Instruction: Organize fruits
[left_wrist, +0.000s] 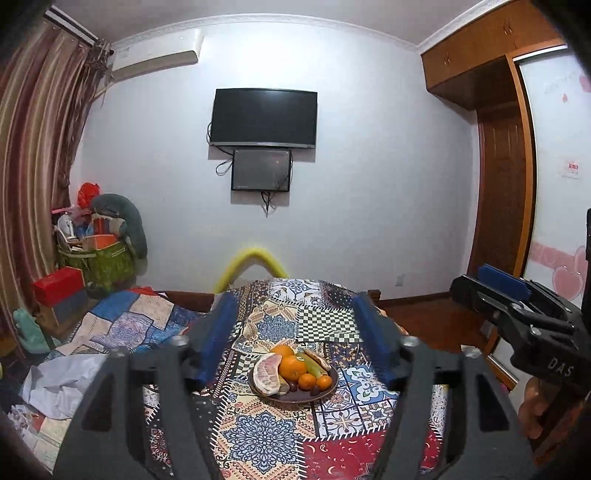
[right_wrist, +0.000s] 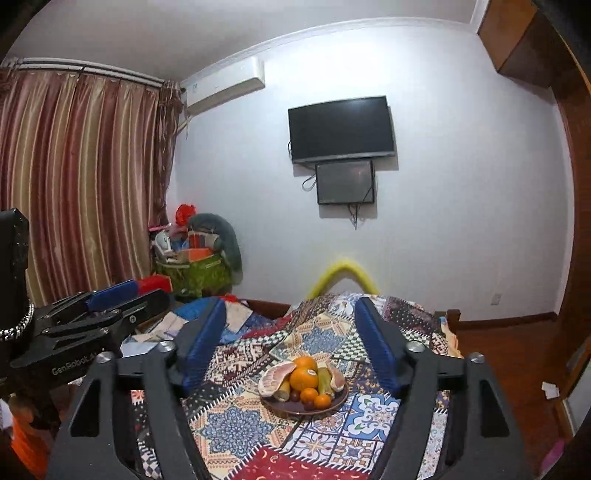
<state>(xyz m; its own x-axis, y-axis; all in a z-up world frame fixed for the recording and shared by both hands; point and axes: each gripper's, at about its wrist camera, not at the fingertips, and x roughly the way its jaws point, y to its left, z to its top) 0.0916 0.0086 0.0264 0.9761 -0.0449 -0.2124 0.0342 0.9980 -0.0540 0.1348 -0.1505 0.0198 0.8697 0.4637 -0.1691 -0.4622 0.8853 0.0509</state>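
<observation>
**Fruit plate loaded, both grippers clear and empty**

The left gripper (left_wrist: 295, 332) and the right gripper (right_wrist: 291, 339) both hang above the patchwork tablecloth (left_wrist: 258, 435), jaws spread apart with nothing between the blue pads (left_wrist: 218, 332). The plate of fruit (left_wrist: 293, 397) sits ahead of and below each tool, framed in the gap between the fingers and well short of contact. In the left wrist view the right gripper appears off to the right, level with its partner.

From how things lie, the sorting looks finished or nearly so: every fruit visible sits on the plate.

What could go wrong from here: the heap is loose. The large orange (left_wrist: 292, 368) rests on top of the others, with small mandarins (left_wrist: 307, 381) near the front rim. A nudge from a descending finger would likely roll the round fruit off the plate and across the cloth. The cloth itself may slide or bunch if dragged, carrying the plate with it.

The pomelo segment (left_wrist: 266, 373) lies along the left side of the plate, its long axis running roughly away from the tools, curved back outward. The bananas (left_wrist: 317, 360) lie on the right, their length angled from near-left to far-right, tips toward the far wall. The dark plums at the front are too small to judge.
</observation>
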